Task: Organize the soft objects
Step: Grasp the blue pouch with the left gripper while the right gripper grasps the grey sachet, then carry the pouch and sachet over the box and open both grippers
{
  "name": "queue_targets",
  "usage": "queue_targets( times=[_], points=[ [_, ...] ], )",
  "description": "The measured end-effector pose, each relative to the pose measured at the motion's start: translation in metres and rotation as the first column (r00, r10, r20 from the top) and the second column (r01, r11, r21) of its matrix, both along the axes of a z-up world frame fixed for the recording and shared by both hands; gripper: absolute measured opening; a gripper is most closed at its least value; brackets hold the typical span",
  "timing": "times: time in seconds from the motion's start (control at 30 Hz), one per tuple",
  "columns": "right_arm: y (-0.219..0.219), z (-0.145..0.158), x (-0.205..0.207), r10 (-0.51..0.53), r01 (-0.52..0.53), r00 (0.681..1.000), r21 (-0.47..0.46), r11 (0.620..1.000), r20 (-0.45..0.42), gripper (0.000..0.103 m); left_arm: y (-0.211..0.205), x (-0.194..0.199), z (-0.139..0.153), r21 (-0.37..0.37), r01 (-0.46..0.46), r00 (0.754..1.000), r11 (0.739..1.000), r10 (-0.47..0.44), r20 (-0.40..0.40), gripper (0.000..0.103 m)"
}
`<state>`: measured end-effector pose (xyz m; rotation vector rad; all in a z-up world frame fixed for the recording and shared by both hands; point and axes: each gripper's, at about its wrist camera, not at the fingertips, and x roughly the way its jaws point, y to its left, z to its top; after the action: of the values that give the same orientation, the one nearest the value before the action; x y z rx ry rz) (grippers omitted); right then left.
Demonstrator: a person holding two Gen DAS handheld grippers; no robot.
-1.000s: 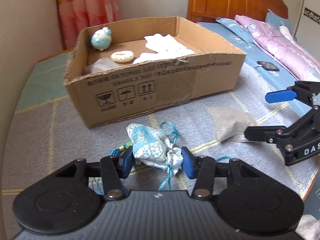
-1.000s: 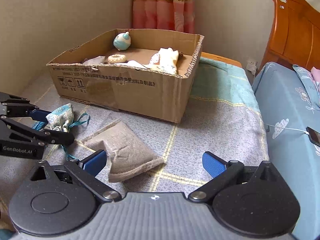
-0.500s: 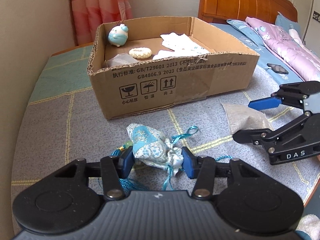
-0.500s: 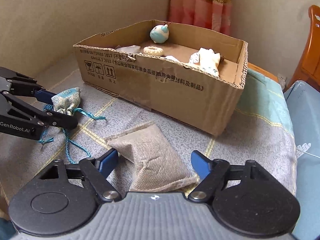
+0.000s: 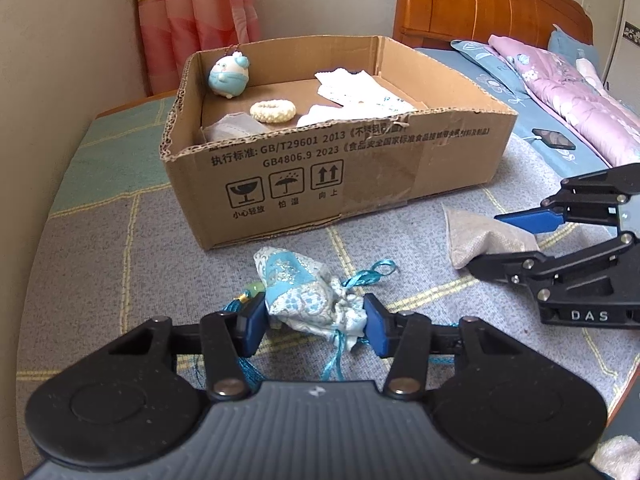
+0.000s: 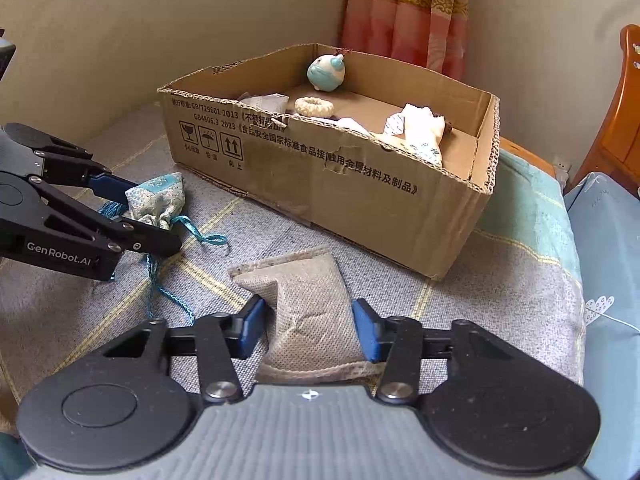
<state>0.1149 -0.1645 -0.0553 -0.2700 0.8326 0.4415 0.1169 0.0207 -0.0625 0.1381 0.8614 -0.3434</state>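
Observation:
My left gripper [image 5: 314, 326] is shut on a blue-and-white drawstring pouch [image 5: 308, 294] and holds it just in front of the open cardboard box [image 5: 332, 184]. The pouch also shows in the right wrist view [image 6: 158, 198], between the left gripper's fingers [image 6: 108, 186]. My right gripper [image 6: 308, 330] is closed around a beige fabric sachet [image 6: 308, 312] that lies on the bed cover; its pads touch both sides. The sachet also shows in the left wrist view [image 5: 476, 236]. The box [image 6: 360, 188] holds a round blue plush [image 6: 326, 74], a cream ring [image 6: 314, 106] and white cloths [image 6: 420, 132].
The grey checked bed cover [image 5: 100, 260] lies under everything. A wooden headboard [image 5: 480, 12] and pink quilt [image 5: 568, 92] are at the right, with a phone [image 5: 554, 139] on the blue sheet. A wall and a pink curtain [image 6: 408, 12] stand behind the box.
My right gripper has moved left onto the beige sachet and closed from wide open onto it. My left gripper has kept its hold on the pouch and the view has drawn nearer to the box.

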Motion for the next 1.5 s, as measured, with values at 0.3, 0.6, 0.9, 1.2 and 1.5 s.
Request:
queue_targets(
  times=[0.3, 0.6, 0.9, 1.2, 1.5],
  points=[
    [-0.013, 0.011, -0.002, -0.067, 0.067, 0.998, 0.019, 0.998, 0.001, 0.037, 0.003, -0.004, 0.01, -0.011, 0.021, 1.0, 1.0, -0.021, 0.007, 0.044],
    [-0.021, 0.028, -0.01, -0.083, 0.082, 0.996, 0.022, 0.996, 0.029, 0.037, 0.005, -0.017, 0.04, 0.016, 0.085, 0.995, 0.996, -0.086, 0.041, 0.044],
    [-0.029, 0.055, -0.016, -0.072, 0.068, 0.993, 0.044, 0.997, 0.096, 0.034, 0.024, -0.023, 0.089, 0.031, 0.047, 0.987, 0.998, -0.051, 0.155, 0.044],
    [-0.026, 0.012, 0.002, -0.004, 0.004, 1.0, 0.012, 1.0, -0.011, 0.054, 0.011, -0.023, 0.089, 0.021, 0.076, 0.986, 0.997, -0.079, 0.15, 0.044],
    [-0.023, 0.0, 0.003, -0.01, 0.01, 0.998, 0.008, 1.0, -0.055, 0.049, 0.007, -0.024, 0.09, 0.018, 0.105, 0.984, 0.994, -0.107, 0.145, 0.044]
  ],
)
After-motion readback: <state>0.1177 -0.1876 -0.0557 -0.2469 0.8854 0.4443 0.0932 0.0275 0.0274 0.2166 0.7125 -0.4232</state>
